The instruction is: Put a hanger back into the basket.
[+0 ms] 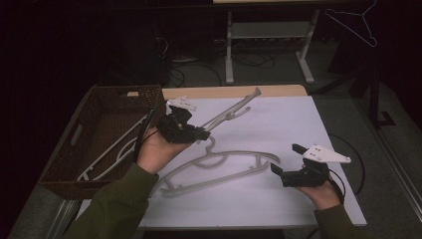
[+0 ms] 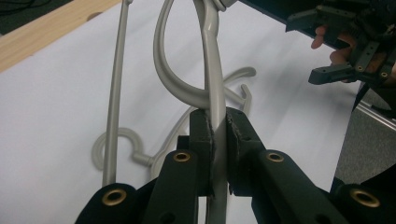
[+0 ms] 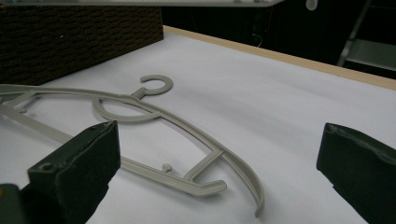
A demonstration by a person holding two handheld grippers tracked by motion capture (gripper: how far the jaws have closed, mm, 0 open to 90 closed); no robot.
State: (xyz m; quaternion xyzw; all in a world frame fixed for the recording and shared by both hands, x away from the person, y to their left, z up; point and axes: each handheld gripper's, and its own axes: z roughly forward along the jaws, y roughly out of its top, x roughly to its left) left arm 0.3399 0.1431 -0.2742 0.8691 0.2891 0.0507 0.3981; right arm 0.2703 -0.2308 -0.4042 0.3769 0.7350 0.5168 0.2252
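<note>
Grey plastic clothes hanger (image 1: pixel 230 113) is clamped in my left gripper (image 1: pixel 199 133), whose jaws are pressed tight on one of its thin bars, as the left gripper view shows close up; the held grey plastic clothes hanger (image 2: pixel 215 93) hangs in the air above the middle of the counter, tilted, its far arm pointing up and away to the right. A second grey plastic hanger (image 1: pixel 219 169) lies flat on the white sheet (image 1: pixel 278 124) that covers the counter, near me and between my two hands. My right gripper (image 1: pixel 288 162) hovers at the near right with its jaws spread wide and nothing between them; in its own view the flat hanger (image 3: pixel 154 116) lies just beyond them.

I judge that I am at the carry step: the lifted hanger should go left into the dark brown woven basket (image 1: pixel 107 102), where pale hangers (image 1: pixel 112 152) already lie. The next move calls for swinging it left over the basket rim without snagging its hook on the flat one, then lowering and letting go.

Beyond the wooden far edge of the counter (image 1: pixel 234 91) the room is dim, with a white metal table frame (image 1: pixel 268 40) and cables on the floor (image 1: pixel 199 69).
</note>
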